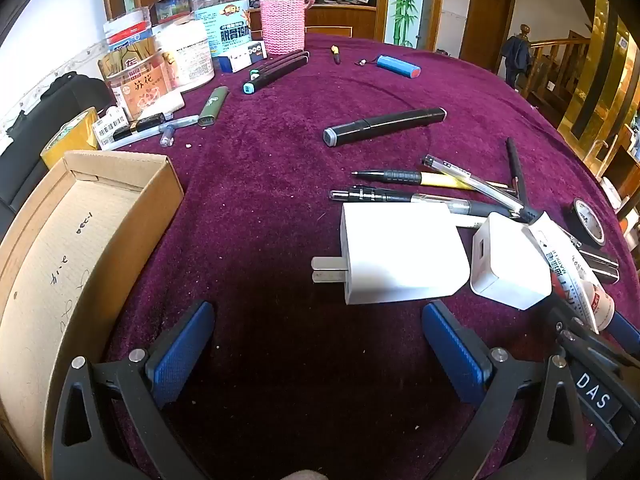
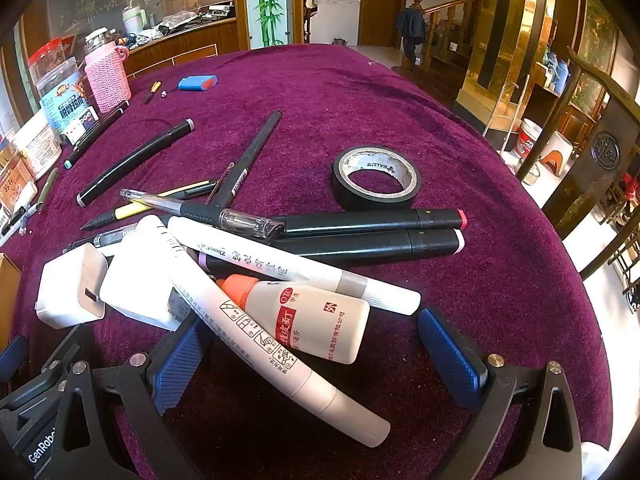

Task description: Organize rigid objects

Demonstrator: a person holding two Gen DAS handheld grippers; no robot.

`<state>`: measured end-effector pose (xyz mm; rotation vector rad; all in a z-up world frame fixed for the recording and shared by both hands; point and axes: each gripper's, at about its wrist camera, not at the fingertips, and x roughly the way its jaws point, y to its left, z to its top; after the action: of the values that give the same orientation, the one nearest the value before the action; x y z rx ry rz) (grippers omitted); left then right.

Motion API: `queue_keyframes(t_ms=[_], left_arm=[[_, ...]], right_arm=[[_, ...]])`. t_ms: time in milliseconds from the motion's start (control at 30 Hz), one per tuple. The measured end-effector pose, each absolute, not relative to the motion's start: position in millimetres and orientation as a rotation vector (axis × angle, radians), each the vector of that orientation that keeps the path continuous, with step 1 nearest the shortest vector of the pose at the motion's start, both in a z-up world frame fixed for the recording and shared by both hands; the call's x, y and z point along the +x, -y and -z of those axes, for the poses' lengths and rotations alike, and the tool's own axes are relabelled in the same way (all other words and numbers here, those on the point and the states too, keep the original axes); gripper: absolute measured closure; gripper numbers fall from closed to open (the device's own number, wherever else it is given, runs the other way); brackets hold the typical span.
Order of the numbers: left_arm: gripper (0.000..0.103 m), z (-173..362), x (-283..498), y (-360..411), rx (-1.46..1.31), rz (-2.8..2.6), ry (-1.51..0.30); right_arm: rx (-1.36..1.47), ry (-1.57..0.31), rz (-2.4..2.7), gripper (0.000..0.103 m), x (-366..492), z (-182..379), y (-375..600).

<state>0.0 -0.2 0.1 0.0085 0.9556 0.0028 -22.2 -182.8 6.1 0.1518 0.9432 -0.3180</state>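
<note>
A heap of rigid things lies on the purple cloth. Two white chargers [image 1: 400, 256] [image 1: 508, 264] sit just beyond my left gripper [image 1: 316, 320], which is open with only bare cloth between its fingers. An open cardboard box [image 1: 80, 240] stands to its left. My right gripper [image 2: 314, 326] is open over a long white marker [image 2: 256, 320] and a white bottle with an orange cap [image 2: 316, 320]. The marker crosses in front of its left fingertip [image 2: 180, 356]; neither pad presses on anything. Behind lie another white marker [image 2: 296, 264], two black markers [image 2: 372, 220] and several pens [image 2: 192, 210].
A black tape roll [image 2: 376, 178] lies beyond the heap. A lone black marker [image 1: 384, 124] and a blue lighter [image 1: 398, 66] lie mid-table. Jars [image 1: 140, 76], a pink knitted bottle [image 1: 282, 20] and yellow tape [image 1: 72, 136] crowd the far left. The table edge curves off on the right.
</note>
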Motion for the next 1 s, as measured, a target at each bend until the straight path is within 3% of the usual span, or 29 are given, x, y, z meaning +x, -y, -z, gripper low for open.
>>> queue_keyframes(t_ms=[1000], left_arm=[[0.000,-1.1,-9.6,-3.0,0.050,0.074,-1.006]], right_arm=[[0.152,-0.943,0.316,0.001,-22.9,-6.5,182.6]])
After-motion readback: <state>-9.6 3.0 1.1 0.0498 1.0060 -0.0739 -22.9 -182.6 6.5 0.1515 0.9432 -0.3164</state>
